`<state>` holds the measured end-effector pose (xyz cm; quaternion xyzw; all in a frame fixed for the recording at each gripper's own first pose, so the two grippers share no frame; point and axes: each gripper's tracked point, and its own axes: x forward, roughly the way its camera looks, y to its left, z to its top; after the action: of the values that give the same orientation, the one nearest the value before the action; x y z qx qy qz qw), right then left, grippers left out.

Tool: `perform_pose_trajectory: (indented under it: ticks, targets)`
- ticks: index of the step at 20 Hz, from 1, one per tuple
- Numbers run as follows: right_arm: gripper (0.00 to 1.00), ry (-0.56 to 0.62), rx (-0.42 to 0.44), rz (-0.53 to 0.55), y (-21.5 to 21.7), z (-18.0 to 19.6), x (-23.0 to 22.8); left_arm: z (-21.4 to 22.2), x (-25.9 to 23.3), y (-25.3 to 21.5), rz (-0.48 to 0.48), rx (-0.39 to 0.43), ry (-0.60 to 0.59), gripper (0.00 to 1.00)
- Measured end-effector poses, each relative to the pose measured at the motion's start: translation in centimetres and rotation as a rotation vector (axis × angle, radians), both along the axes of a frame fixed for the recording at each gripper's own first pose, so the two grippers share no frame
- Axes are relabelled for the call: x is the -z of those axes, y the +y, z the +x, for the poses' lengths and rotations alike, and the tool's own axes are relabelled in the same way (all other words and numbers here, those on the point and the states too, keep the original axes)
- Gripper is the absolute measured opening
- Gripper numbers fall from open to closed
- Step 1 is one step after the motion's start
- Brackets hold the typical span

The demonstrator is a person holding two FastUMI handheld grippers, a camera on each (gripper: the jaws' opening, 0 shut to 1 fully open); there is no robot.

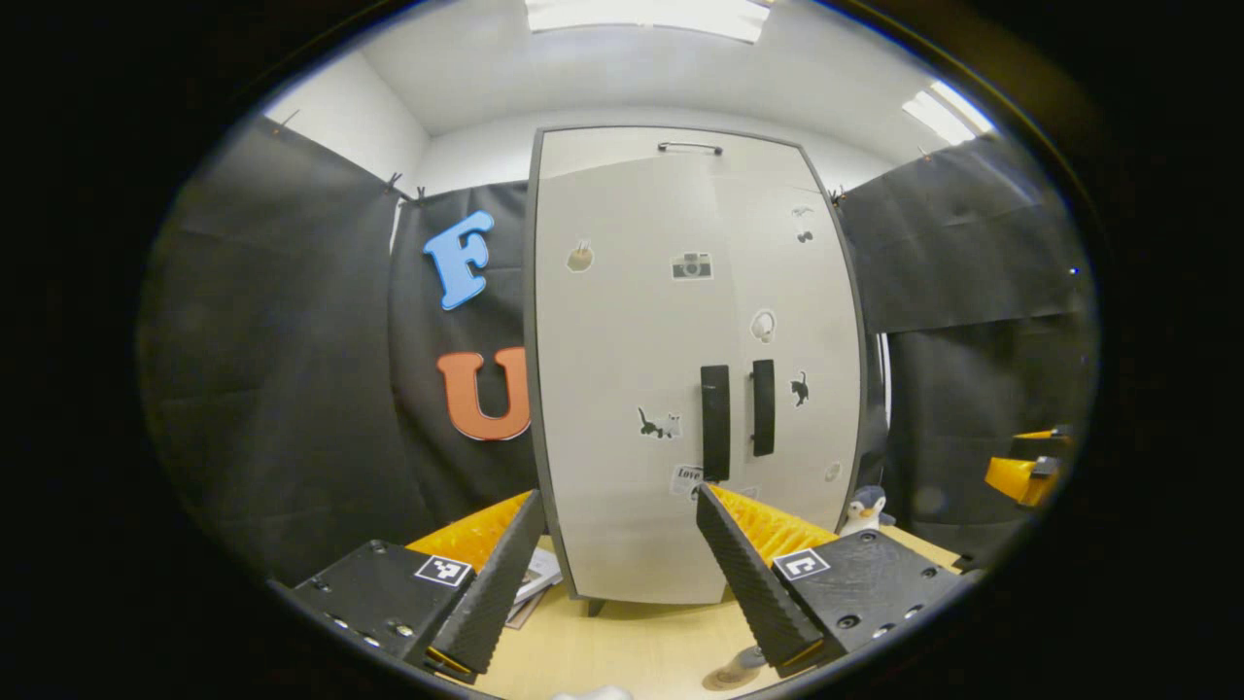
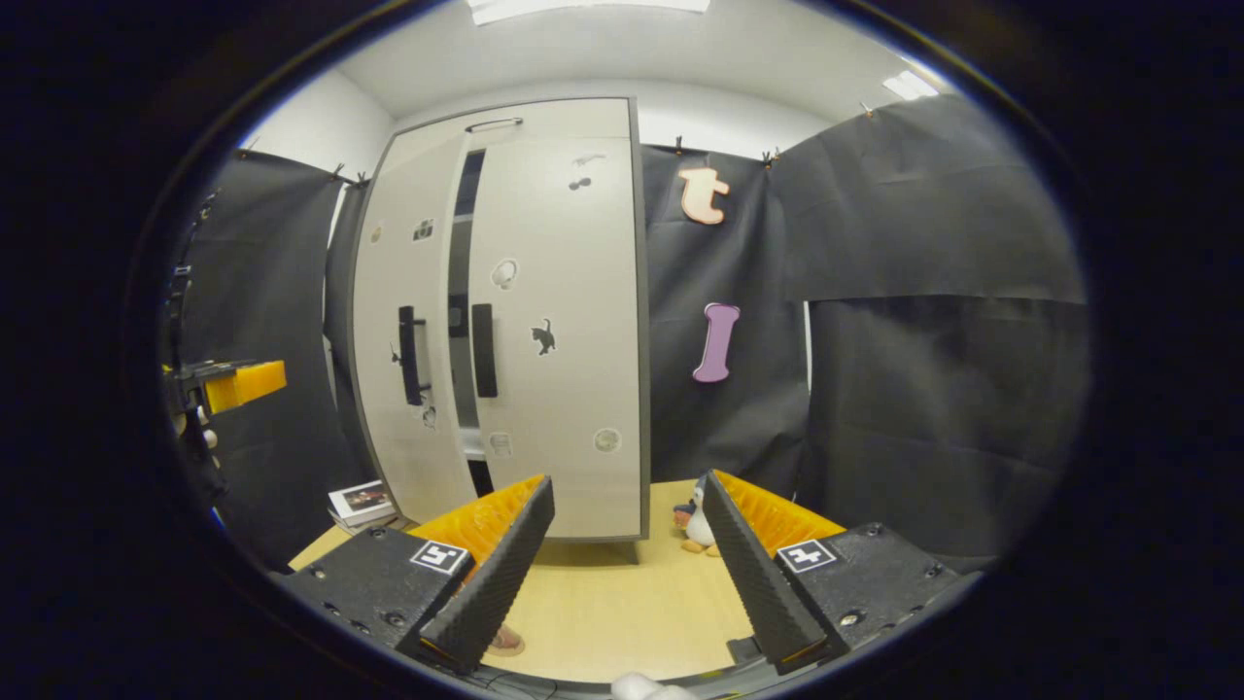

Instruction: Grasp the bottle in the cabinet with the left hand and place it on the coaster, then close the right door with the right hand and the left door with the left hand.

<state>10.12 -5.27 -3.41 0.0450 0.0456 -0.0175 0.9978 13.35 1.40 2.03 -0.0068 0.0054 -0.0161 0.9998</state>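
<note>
The left gripper (image 1: 617,574) and right gripper (image 2: 622,564) are held spread and empty above a pale wooden table (image 2: 622,603), each facing the cabinet (image 1: 695,360). Two doors are seen: the right door (image 2: 559,331) shut, the left door (image 2: 403,340) slightly ajar, a dark gap left between them. Two black handles (image 1: 739,418) are counted. One toy penguin (image 2: 695,525) stands beside the cabinet. A coaster (image 1: 729,673) lies near the table's front edge; the bottle cannot be made out.
</note>
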Motion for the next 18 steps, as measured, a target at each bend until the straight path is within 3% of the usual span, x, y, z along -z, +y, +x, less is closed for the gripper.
perform_pose_trajectory:
  ticks: [8,18]
  targets:
    - [1.00,-0.006,-0.033,-0.024,2.2,0.7,0.0,-3.6,4.5,0.1,0.013,-0.062,0.074,0.97]
    - [1.00,-0.013,-0.057,-0.034,3.6,1.2,-0.3,-3.7,4.5,-0.5,0.018,-0.064,0.073,0.97]
